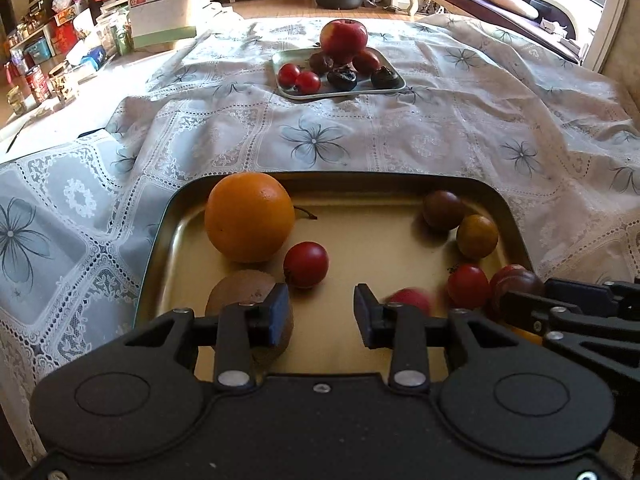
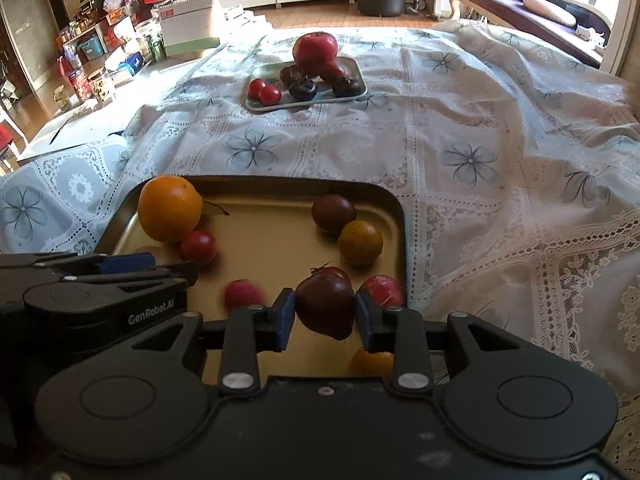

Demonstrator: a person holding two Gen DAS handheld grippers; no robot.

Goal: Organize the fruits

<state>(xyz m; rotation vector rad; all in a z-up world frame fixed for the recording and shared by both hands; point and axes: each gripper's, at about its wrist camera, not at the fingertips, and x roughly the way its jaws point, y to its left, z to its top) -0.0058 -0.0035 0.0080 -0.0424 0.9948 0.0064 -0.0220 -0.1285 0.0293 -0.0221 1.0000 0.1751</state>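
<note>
Lace-covered worktop [image 2: 460, 128] carries 2 trays. Right tongs [image 2: 325, 312] grip 1 dark tomato [image 2: 326, 304] above gold tray [image 2: 396, 216]; left tongs [image 1: 322, 312] open, empty, flanked by kiwi [image 1: 240, 292] and red tomatoes [image 1: 306, 264].

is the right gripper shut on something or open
Shut: the right gripper has both blue pads against a dark maroon tomato above the gold metal tray.

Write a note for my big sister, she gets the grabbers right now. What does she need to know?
Right gripper: shut on a dark tomato, held over the gold tray.
Left gripper: open, holding nothing, low over that tray.
Gold tray holds an orange, a kiwi, and small red, dark and yellow tomatoes.
Silver tray farther back holds an apple, red tomatoes and dark fruits, so some sorting looks done.
Left: probably carry the held tomato over, then sort what remains.
</note>
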